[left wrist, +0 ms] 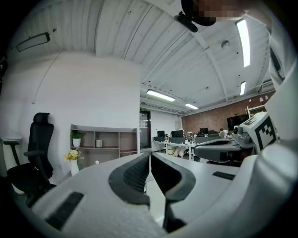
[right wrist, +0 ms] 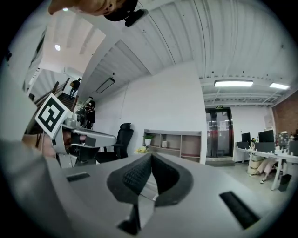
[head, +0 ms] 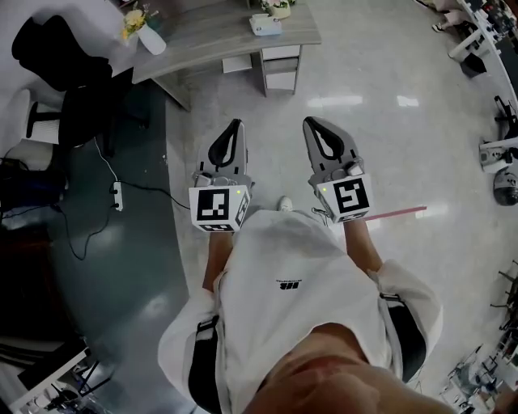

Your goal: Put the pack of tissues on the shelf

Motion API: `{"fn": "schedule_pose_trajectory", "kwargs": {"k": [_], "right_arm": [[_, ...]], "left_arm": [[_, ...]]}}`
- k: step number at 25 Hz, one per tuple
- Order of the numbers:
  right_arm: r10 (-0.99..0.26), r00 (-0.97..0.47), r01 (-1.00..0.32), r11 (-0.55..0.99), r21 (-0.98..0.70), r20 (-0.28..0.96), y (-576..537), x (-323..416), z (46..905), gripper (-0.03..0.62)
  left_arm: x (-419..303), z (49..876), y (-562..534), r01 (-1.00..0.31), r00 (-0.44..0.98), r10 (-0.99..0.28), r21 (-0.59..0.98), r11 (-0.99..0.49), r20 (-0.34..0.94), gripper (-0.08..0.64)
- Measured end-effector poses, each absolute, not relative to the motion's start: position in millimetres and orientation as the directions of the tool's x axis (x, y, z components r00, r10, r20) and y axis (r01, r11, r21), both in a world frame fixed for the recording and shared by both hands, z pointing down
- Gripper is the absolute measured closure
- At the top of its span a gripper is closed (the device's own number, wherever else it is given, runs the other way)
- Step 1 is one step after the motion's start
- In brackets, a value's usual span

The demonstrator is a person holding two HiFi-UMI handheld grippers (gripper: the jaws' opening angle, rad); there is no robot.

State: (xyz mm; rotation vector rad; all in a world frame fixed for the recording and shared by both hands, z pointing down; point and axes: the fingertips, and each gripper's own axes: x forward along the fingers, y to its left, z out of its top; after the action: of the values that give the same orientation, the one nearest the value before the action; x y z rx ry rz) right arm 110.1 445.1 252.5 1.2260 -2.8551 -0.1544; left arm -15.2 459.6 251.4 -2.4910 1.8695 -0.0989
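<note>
Tissue pack (head: 265, 25), probably the pale box at top centre of head view, sits on grey desk (head: 210, 36), well apart from both tools. Left gripper (head: 235, 128) and right gripper (head: 312, 125): jaws pressed together, nothing between. Risk: reaching without spreading jaws would shove pack; flower vase (head: 152, 39) on same desk could get knocked. Shelf (left wrist: 103, 142) shows only in gripper views, left of centre; head view lacks it.

Person: white short-sleeved T-shirt (head: 275, 259) with small black chest print, black side straps (head: 202, 368), white shoe (head: 284, 204); grey left gripper (head: 236, 125) and grey right gripper (head: 312, 123), each with black ribbed pads (left wrist: 135, 175) and, at its rear, a white cube (head: 218, 208) bearing black square markers.
</note>
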Motion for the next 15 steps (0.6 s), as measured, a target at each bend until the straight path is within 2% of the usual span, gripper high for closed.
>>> {"fn": "schedule_pose_trajectory", "kwargs": {"k": [15], "right_arm": [[-0.721,-0.693,-0.716,0.690,0.104,0.013,386,97,265,0.566]], "left_arm": [[-22,268,400,-0.956,0.277,-0.959,-0.079,-0.281,0.065,0.528]]}}
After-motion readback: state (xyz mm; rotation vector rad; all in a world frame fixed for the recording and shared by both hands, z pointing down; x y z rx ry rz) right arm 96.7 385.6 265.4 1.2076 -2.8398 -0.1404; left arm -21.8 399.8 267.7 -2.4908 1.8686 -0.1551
